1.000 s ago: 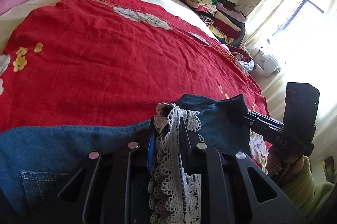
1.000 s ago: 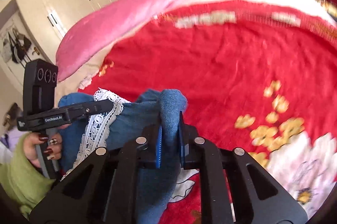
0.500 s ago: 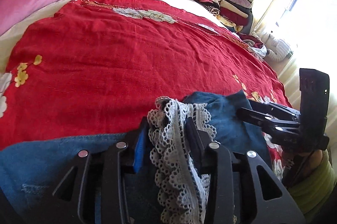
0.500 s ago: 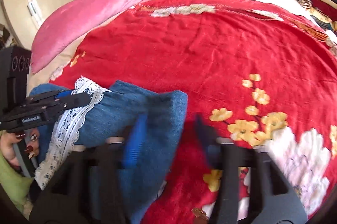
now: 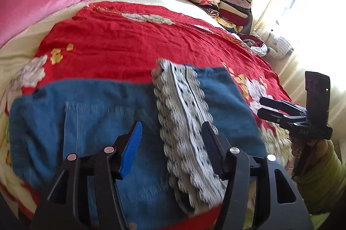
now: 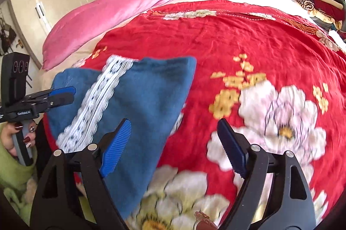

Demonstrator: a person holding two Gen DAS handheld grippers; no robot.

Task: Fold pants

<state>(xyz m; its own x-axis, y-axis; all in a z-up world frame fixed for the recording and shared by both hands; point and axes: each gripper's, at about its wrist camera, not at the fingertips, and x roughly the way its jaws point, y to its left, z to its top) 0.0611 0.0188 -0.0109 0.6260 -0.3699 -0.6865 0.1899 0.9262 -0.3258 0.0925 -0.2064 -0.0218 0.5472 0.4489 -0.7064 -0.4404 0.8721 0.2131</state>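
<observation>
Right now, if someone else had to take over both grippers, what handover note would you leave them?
Left gripper: open, jaws have just been opening; the lace trim lies between its fingers but is not pinched.
Right gripper: open, jaws have just been opening; only the edge of the denim near its left finger, nothing held.
Pants: blue denim, lying on the red bedspread at the near edge, the lace-trimmed leg end laid over the rest.
Done: one fold laid down and released.
Left: probably smooth it and fold again; the pictures do not show whether the layers line up.
</observation>
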